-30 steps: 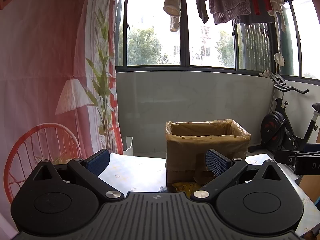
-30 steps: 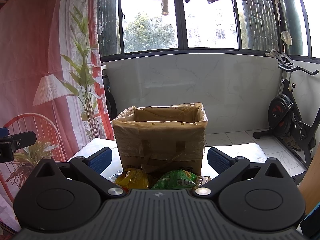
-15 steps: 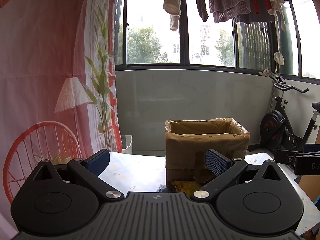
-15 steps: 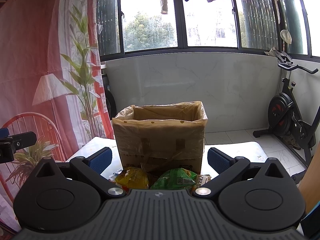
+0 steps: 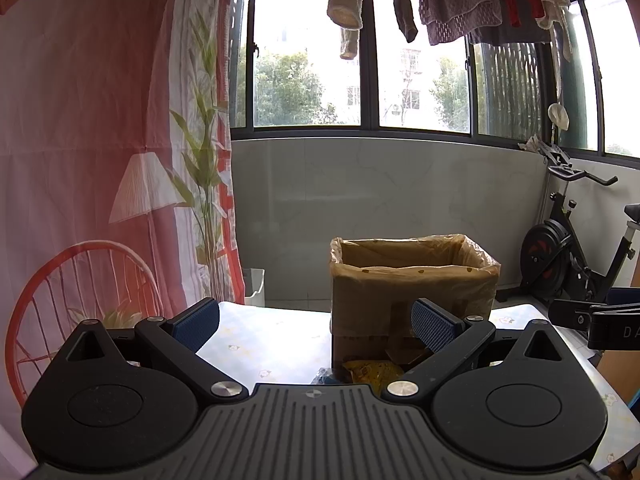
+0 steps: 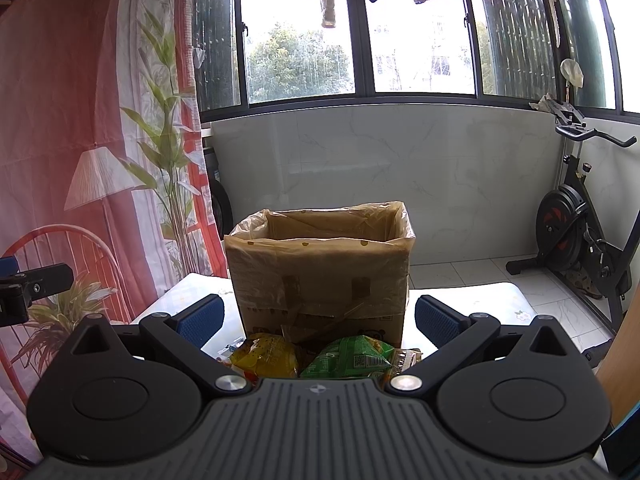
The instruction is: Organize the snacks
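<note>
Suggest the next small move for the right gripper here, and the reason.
Probably lower the right gripper toward the green snack bag. Both grippers are open and hold nothing, the green bag and a yellow bag lie on the table just in front of the lined cardboard box, and the green one sits nearest between its fingers.

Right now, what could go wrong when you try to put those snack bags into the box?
The yellow snack bag and green snack bag lie tight against the cardboard box, so the open right gripper might bump the box and push it. The bags also sit close together, so two could get pinched at once. The box's loose plastic liner could catch on a bag going in.
</note>
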Available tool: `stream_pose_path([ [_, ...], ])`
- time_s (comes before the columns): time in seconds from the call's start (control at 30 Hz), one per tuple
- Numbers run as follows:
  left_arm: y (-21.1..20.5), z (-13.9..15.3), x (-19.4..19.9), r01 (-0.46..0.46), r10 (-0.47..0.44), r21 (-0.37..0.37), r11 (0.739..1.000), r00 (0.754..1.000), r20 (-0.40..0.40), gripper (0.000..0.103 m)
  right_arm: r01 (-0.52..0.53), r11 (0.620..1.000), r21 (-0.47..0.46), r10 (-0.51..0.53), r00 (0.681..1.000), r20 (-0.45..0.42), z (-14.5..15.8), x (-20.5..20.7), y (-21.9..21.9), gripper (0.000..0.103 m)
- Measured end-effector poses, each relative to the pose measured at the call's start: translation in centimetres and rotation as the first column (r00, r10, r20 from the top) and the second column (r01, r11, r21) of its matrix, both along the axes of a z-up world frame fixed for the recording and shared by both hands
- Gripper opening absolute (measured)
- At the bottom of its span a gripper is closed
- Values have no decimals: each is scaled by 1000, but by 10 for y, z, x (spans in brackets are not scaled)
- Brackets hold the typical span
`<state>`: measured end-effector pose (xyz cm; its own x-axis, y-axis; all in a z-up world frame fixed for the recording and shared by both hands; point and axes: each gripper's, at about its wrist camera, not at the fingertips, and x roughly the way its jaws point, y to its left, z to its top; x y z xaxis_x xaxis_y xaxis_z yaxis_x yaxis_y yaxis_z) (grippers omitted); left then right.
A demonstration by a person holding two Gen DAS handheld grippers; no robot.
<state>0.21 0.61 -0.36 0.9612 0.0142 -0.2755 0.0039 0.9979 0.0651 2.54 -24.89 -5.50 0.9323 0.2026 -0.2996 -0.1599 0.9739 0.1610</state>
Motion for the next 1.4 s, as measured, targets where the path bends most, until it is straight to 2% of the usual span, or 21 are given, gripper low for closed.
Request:
stream_pose_path([
  [0.27, 3, -6, 5, -18, 18, -2, 1000, 1000, -17, 103, 7, 1000, 3, -7, 1000, 2, -2, 1, -2, 103],
  [0.5, 11, -20, 25, -66, 66, 14, 998, 997, -27, 103, 25, 999, 44, -26, 999, 37, -26, 10, -8, 103],
  [0.63, 21, -38, 46, -110, 111, 12, 994, 992, -66, 103, 16, 997, 79, -20, 998, 58, -42, 22, -9, 103],
  [0.77, 35, -60, 65, -131, 126, -39, 991, 985, -116, 102, 37, 998, 59, -37, 999, 13, -66, 42, -5, 103],
  [0.97, 49, -89, 81, -142, 123, -110, 984, 979, -163, 96, -19, 999, 51, 21, 999, -49, -109, 67, 3, 103],
  [1.1, 45, -104, 92, -128, 113, -72, 989, 978, -178, 96, -9, 1000, -2, 9, 996, -90, -140, 85, 10, 103],
  [1.2, 40, -115, 98, -118, 109, -39, 992, 978, -178, 96, -24, 1000, 4, 25, 992, -121, -157, 96, 12, 103],
  [1.4, 36, -136, 109, -88, 79, -31, 996, 973, -215, 96, -54, 998, 20, 57, 985, -164, -181, 114, 17, 103],
])
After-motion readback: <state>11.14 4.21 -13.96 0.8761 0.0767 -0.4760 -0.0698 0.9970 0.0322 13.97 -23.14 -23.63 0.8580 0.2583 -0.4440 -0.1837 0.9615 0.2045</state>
